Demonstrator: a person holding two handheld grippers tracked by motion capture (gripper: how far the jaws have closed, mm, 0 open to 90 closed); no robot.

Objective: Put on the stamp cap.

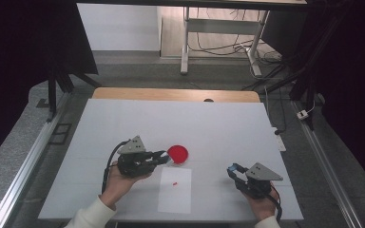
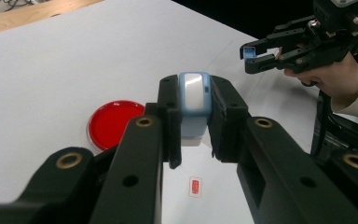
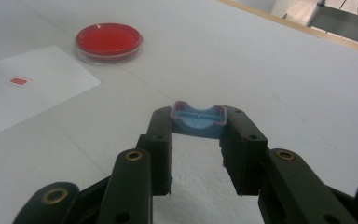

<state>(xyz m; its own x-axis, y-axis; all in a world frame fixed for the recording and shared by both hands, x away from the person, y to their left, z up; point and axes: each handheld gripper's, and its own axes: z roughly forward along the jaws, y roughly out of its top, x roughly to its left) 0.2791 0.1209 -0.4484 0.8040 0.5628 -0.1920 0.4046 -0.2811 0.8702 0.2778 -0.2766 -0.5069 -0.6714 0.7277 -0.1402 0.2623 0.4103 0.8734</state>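
Holding two parts of what looks like one small item, the person has a piece clamped in each tool, so the step in hand seems to be bringing the pieces together or working near the dish. Nearest the person, the right tool (image 1: 231, 169) hangs low over the white desk (image 1: 123, 123) at its right front, its jaws closed narrowly on a small blue plastic cap with a curved hollow (image 3: 199, 120); the cap sits right at the jaw tips, so that grip should stay firm and level. A little farther in, the white sheet of paper with a small red rectangle (image 1: 175, 190) lies flat on the desk between the two hands. The left tool (image 1: 163, 156) reaches past the sheet's far left corner, its jaws pinching a small white block with a pale blue edge (image 2: 193, 108), held upright between the pads. Just beyond its tips sits the round red shallow dish (image 1: 177, 154), resting on the desk, close to the held block; whether they touch I cannot tell. To do this well, I would keep the left hand steady, avoid nudging the dish, and align the cap's hollow squarely before any joining.
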